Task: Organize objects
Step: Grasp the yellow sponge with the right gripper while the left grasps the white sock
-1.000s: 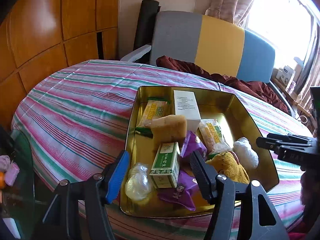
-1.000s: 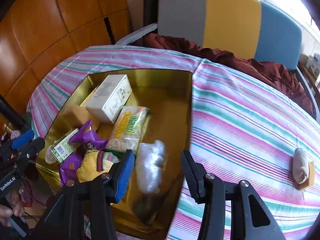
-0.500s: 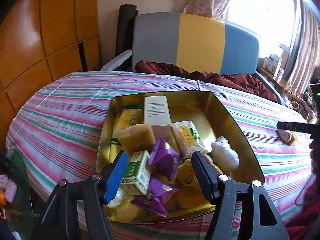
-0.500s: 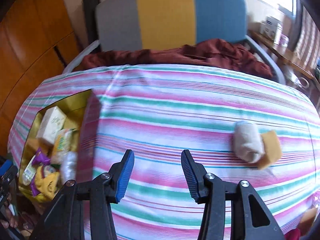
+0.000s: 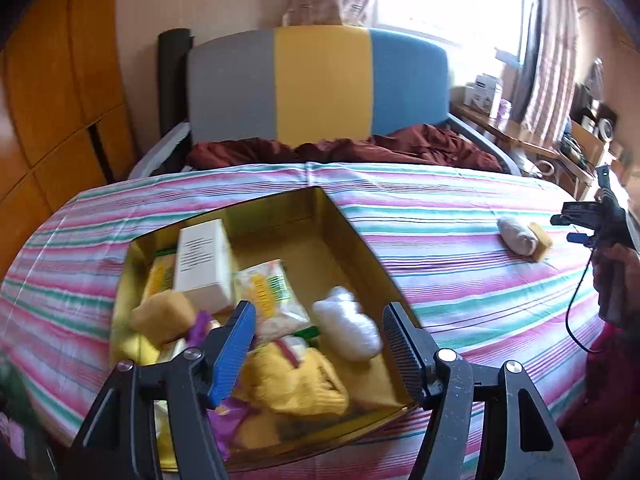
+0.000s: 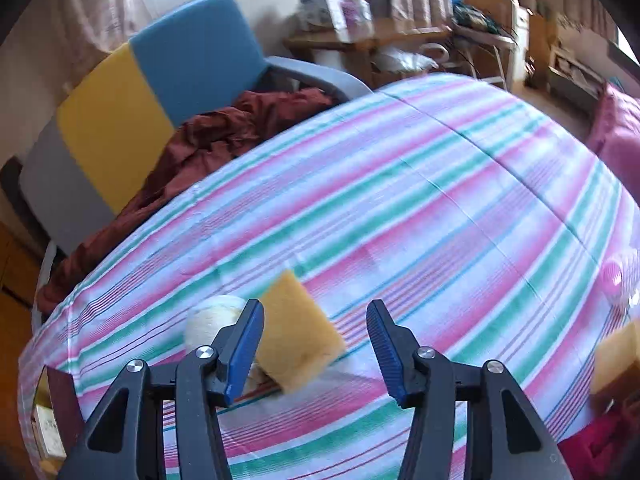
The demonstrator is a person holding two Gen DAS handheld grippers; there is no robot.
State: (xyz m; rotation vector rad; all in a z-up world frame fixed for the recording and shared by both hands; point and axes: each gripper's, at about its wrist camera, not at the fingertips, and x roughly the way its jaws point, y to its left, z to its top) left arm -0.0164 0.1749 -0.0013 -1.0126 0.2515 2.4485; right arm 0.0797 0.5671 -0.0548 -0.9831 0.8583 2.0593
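Observation:
A gold tin tray (image 5: 360, 248) on the striped table holds a white box (image 5: 202, 264), snack packets (image 5: 272, 292), a yellow sponge (image 5: 162, 316), a white wrapped bundle (image 5: 348, 328), a yellow knit item (image 5: 296, 384) and purple packets. My left gripper (image 5: 320, 344) is open and empty above the tray's near end. My right gripper (image 6: 316, 344) is open and empty just short of a yellow sponge (image 6: 298, 336) and a white roll (image 6: 212, 318) lying side by side on the cloth. Both also show in the left wrist view, sponge (image 5: 540, 240) and roll (image 5: 516, 236).
A grey, yellow and blue chair (image 5: 320, 84) with dark red cloth (image 5: 344, 148) stands behind the table. Another yellow sponge (image 6: 618, 356) and a pink object (image 6: 612, 276) lie at the table's right edge. A cluttered desk (image 6: 384, 36) stands beyond.
My right gripper swung away from the tray and across the table to the sponge and roll, which now lie close in front of it. My left view shifted right over the tray.

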